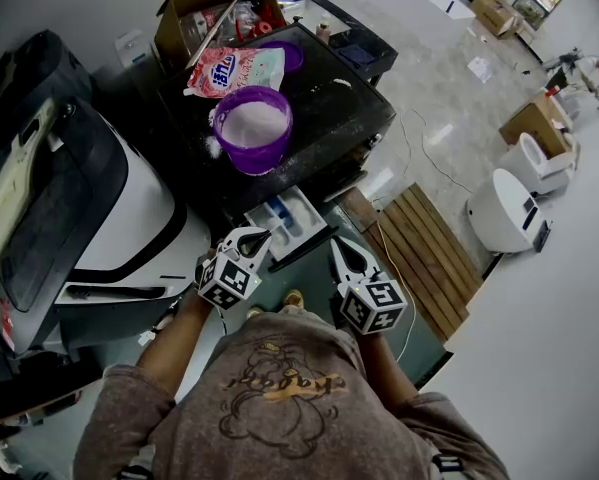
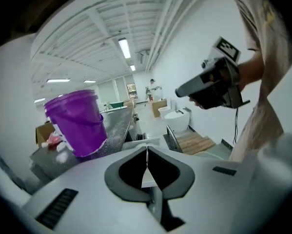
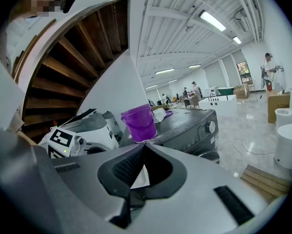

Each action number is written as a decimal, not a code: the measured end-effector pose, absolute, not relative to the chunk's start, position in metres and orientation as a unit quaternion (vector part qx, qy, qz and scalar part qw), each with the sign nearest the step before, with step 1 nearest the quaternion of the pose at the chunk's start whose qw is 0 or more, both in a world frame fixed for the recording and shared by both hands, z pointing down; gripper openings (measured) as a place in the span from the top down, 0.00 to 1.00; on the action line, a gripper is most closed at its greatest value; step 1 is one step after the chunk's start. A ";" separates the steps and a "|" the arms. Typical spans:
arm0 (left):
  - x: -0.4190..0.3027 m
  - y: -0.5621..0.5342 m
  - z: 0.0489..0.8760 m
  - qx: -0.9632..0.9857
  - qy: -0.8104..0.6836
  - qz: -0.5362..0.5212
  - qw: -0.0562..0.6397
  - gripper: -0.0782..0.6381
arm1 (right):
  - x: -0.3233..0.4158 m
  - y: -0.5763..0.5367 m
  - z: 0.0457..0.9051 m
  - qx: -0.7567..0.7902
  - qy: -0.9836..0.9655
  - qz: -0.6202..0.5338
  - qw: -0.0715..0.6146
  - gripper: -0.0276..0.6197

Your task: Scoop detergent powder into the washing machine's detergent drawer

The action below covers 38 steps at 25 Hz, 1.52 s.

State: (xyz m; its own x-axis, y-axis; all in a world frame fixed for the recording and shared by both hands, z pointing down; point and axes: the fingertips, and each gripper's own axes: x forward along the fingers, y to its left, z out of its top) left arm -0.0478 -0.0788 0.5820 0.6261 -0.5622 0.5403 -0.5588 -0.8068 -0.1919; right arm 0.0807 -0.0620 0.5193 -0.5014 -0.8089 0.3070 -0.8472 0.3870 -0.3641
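Risks first. No scoop shows in any view; it may be buried in the powder or missing, I cannot tell.

The round purple plastic bucket of white powder stands close to the front edge of the dark speckled washing-machine top, with loose powder dusted round its base. A claw pushed in off-centre could slide or tip the bucket over that edge. The carry from bucket to drawer also crosses the edge, so a tilted scoop would likely drop powder outside the compartments.

Claws:
- Left gripper: jaws closed tip to tip, nothing between them.
- Right gripper: the same, closed and empty.
- Both are held low, near the person's chest.

Positions:
- The white pulled-out detergent drawer is at lower centre of the head view, just beyond the two sets of tips and between them, nearer the left.
- The bucket sits above the drawer in frame, well apart from both claws.
- In the left gripper view the bucket is at centre left, off the jaw line. In the right gripper view it is just above the tips.
- A pink-and-white detergent bag lies behind the bucket, at upper centre left.
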 end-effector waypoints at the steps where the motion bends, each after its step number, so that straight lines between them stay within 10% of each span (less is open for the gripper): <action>1: -0.051 -0.081 0.580 -0.903 0.322 -0.283 -0.027 0.86 | 0.080 -0.063 0.519 0.498 -0.832 0.242 0.038 0.96; 12: -0.065 -0.090 0.551 -0.892 0.380 -0.146 -0.196 0.86 | 0.083 -0.067 0.517 0.500 -0.833 0.233 0.045 0.96; 38: -0.097 -0.093 0.479 -0.873 0.460 -0.045 -0.155 0.86 | 0.125 -0.067 0.502 0.549 -0.811 0.195 0.043 0.96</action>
State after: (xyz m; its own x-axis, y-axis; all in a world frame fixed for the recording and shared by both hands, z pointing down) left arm -0.0965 -0.0932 0.4790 0.5725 -0.7895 0.2211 -0.8174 -0.5286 0.2289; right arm 0.1248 -0.0666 0.5016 -0.3933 -0.8743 0.2846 -0.9080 0.3206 -0.2698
